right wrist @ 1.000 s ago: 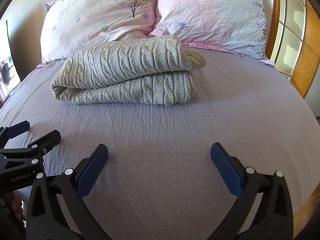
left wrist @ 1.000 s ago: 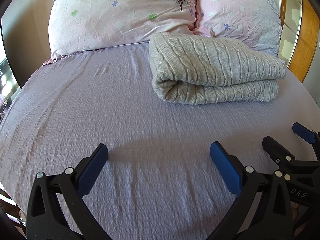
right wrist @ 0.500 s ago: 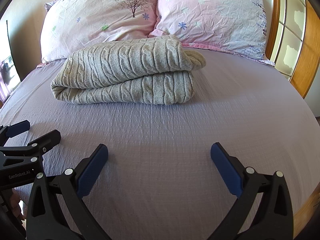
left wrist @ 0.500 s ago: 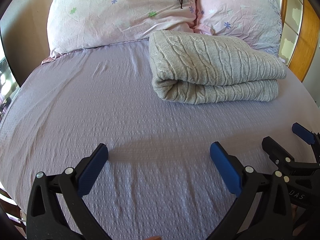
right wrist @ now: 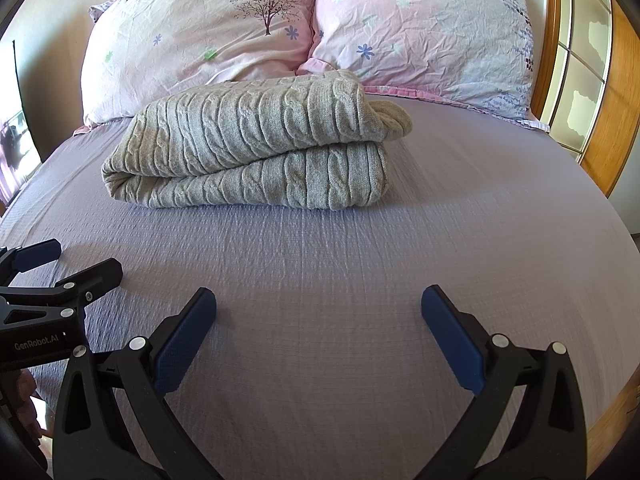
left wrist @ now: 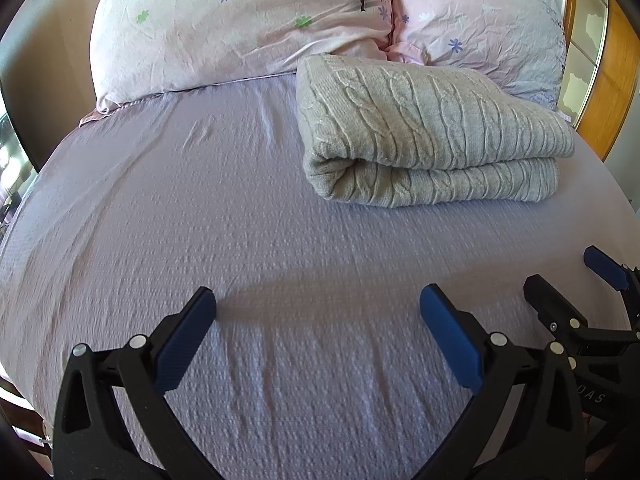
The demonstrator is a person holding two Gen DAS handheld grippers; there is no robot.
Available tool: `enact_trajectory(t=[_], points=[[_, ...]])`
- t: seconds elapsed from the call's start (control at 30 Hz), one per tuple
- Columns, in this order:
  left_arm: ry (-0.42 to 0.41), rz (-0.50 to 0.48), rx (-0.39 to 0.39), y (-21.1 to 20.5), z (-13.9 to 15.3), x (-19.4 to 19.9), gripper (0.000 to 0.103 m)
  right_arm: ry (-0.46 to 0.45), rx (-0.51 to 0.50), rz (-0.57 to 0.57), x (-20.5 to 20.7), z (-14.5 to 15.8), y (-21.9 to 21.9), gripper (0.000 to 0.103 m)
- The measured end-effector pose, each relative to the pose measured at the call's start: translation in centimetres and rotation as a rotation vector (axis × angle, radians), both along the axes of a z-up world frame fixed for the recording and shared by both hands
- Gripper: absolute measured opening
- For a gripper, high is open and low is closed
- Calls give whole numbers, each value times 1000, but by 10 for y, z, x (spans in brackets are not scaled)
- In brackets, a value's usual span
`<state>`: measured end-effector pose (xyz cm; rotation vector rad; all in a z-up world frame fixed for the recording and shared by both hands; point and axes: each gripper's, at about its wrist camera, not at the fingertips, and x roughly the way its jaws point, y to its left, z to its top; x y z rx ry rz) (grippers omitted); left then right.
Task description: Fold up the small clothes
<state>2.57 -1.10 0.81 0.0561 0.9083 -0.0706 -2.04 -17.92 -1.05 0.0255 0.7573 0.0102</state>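
While both tools hover low over the bed, my left gripper (left wrist: 318,312) has its blue-padded jaws spread wide, nothing between them. My right gripper (right wrist: 319,312) is the same: wide apart, gripping nothing. The grey cable-knit sweater (right wrist: 256,148) lies folded in a thick two-layer bundle on the lilac textured bedsheet (right wrist: 320,264), well apart from both tools. From the left wrist view it's at 1 o'clock; from the right wrist view, 11 o'clock. Its far edge touches the two pink floral pillows (left wrist: 248,20) at 12 o'clock. Rolled fold edge faces 9 o'clock in the left view. Wooden headboard frame (right wrist: 616,92) runs along 3 o'clock. Right gripper shows at 4 o'clock in the left view, just beside mine.
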Motion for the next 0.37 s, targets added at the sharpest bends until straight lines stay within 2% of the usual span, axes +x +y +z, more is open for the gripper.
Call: enact_trajectory(t=[0.37], points=[[-8,3,1,0,0,-1,101,0,0,0,0,0,0,102]])
